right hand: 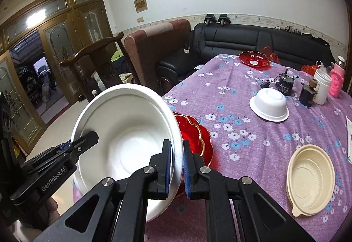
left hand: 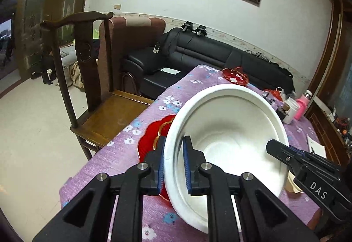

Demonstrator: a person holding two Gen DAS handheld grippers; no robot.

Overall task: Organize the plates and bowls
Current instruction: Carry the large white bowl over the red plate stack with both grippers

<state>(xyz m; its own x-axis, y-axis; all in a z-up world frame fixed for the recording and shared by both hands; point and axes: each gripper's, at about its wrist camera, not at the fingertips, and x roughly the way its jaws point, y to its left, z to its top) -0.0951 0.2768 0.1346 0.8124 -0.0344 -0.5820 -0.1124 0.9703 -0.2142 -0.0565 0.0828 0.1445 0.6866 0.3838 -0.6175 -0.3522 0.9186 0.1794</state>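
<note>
Gripping the white foam bowl (left hand: 226, 132) by its rim, the left claw (left hand: 173, 167) pinches at nine o'clock and the right claw (right hand: 177, 167) at three o'clock, above the red plate (right hand: 195, 134) on the counter (right hand: 253, 154). Claw bodies read "DAS" and "GenRobot.AI".

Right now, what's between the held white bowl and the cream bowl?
Right wrist view: only a red plate under the white bowl, then bare purple cloth up to the cream bowl.

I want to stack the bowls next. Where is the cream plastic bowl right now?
The cream plastic bowl shows only in the right wrist view, upright at the table's near right, nearer than the upside-down white bowl.
</note>
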